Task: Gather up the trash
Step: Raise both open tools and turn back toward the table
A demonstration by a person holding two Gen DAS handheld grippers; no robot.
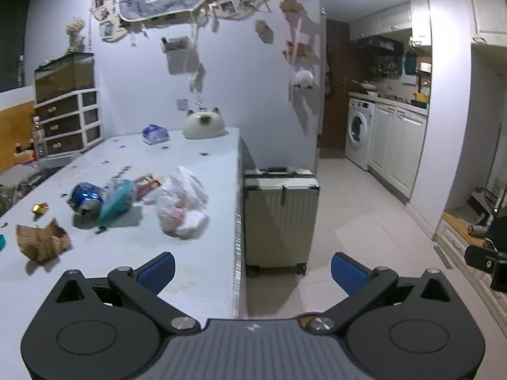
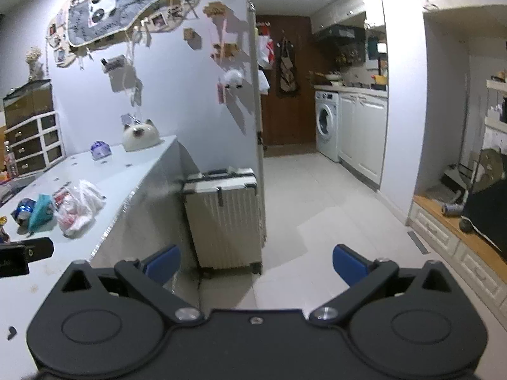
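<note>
Table [image 1: 196, 253] left of frame, trash untouched: both claws wide open, empty; you likely reach the bag [image 1: 182, 204] next.

The left gripper [image 1: 253, 270] is held level, its blue-padded fingers [image 1: 158, 270] spread wide apart with nothing between them. The right gripper [image 2: 256, 264] is held the same way, fingers [image 2: 348, 264] wide apart and bare. Each is glimpsed at the edge of the other's view.
</note>
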